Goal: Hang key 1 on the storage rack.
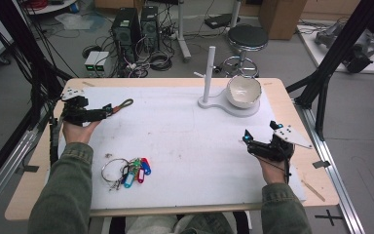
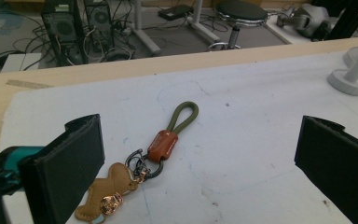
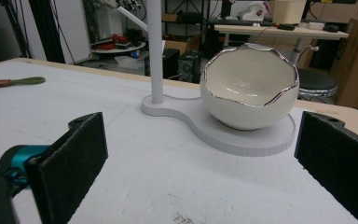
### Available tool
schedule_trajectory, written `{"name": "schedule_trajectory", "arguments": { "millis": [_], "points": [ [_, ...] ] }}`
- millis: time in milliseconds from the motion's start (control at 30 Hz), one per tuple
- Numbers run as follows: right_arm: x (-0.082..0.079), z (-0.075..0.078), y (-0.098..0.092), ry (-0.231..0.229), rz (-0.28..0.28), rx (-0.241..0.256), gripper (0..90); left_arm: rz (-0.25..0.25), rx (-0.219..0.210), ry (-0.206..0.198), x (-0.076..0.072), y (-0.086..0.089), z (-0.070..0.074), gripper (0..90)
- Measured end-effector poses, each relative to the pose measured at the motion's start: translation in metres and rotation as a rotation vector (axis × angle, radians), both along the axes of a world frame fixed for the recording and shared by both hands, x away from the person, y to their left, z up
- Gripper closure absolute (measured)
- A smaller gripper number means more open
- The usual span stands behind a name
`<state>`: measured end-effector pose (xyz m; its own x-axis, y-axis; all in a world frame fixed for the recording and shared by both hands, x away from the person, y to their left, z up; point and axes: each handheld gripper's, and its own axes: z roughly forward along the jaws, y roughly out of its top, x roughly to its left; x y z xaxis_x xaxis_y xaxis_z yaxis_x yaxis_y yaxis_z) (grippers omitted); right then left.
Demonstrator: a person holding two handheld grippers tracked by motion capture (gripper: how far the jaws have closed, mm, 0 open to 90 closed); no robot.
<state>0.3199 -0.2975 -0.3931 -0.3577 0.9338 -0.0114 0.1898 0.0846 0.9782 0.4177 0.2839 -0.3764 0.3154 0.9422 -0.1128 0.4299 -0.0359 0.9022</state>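
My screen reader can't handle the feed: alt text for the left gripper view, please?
The left gripper, jaws wide open, hovers over a keychain on the white mat: olive loop, brown clasp, tan leather charm. A white stand sits at far right.

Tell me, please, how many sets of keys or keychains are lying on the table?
2. A leather keychain with an olive loop lies by the left gripper at the table's far left; a key bunch with coloured tags lies near the front left edge.
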Motion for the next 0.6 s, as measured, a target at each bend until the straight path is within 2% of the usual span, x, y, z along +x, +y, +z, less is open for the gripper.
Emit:
{"name": "schedule_trajectory", "arguments": {
  "millis": [167,233,433,533,600],
  "points": [
    [0.001,0.0,0.0,-0.004,0.003,-0.009,1.4,-0.027,-0.008,0.03,0.01,-0.005,0.001,1.9],
    [0.001,-0.001,0.0,-0.003,0.001,-0.011,1.4,-0.04,0.009,0.026,0.013,-0.008,0.005,1.9],
    [0.0,-0.001,-0.001,0.001,0.0,-0.01,1.4,-0.042,0.035,0.04,0.022,-0.01,0.012,1.9],
    [0.0,-0.001,-0.002,-0.002,-0.003,-0.01,1.4,-0.046,0.038,0.048,0.024,-0.01,0.013,1.9],
    [-0.002,0.0,-0.003,-0.004,-0.014,-0.01,1.4,-0.04,0.025,0.063,0.027,-0.008,0.011,1.9]
  ]
}}
